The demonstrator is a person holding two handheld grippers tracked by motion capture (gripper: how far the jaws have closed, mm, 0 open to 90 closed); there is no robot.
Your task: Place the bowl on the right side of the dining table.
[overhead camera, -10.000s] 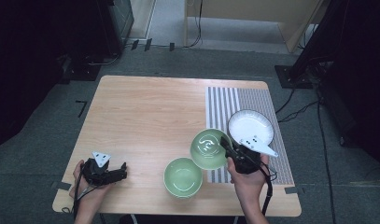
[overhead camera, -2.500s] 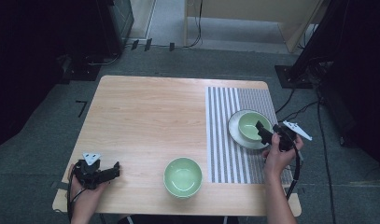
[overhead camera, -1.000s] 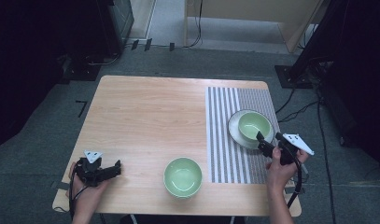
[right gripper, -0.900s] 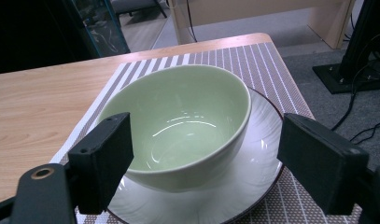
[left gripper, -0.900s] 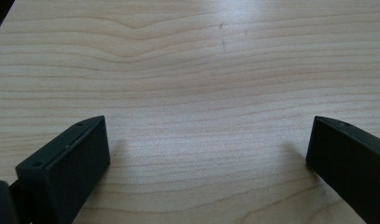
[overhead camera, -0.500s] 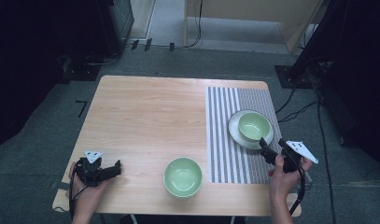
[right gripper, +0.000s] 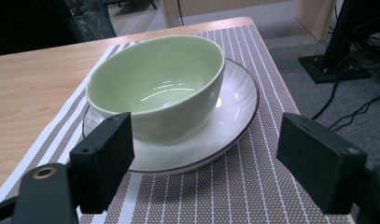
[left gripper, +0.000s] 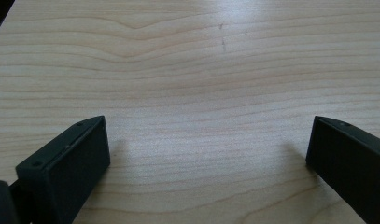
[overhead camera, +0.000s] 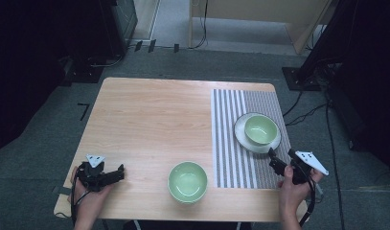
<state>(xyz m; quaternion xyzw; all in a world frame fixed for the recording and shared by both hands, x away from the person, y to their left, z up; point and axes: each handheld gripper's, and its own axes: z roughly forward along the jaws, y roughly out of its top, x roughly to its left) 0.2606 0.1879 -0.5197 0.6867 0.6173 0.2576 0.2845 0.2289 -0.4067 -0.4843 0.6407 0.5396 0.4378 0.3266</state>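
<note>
A light green bowl point(overhead camera: 260, 129) is seen standing upright on a white plate point(overhead camera: 242, 138), which lies on the striped placemat point(overhead camera: 231, 139) at the right side of the wooden tabletop point(overhead camera: 154, 115). The right gripper point(overhead camera: 280, 163) is held just in front of the plate, on the person's side of it, with its jaws spread wide and nothing between them; in the right gripper view the bowl point(right gripper: 155, 88) and plate point(right gripper: 225, 126) are framed just beyond the jaw tips, apart from them. The bowl on the plate is empty, its glazed inside catching reflections. A second green bowl point(overhead camera: 188, 181), likewise empty, is set on the bare wood near the front edge, left of the placemat and well apart from both grippers. The left gripper point(overhead camera: 115, 173) is rested at the front left corner of the tabletop, held in the person's left hand point(overhead camera: 89, 201); its jaws are seen spread wide over bare wood grain point(left gripper: 201, 93) in the left gripper view, gripping nothing.
</note>
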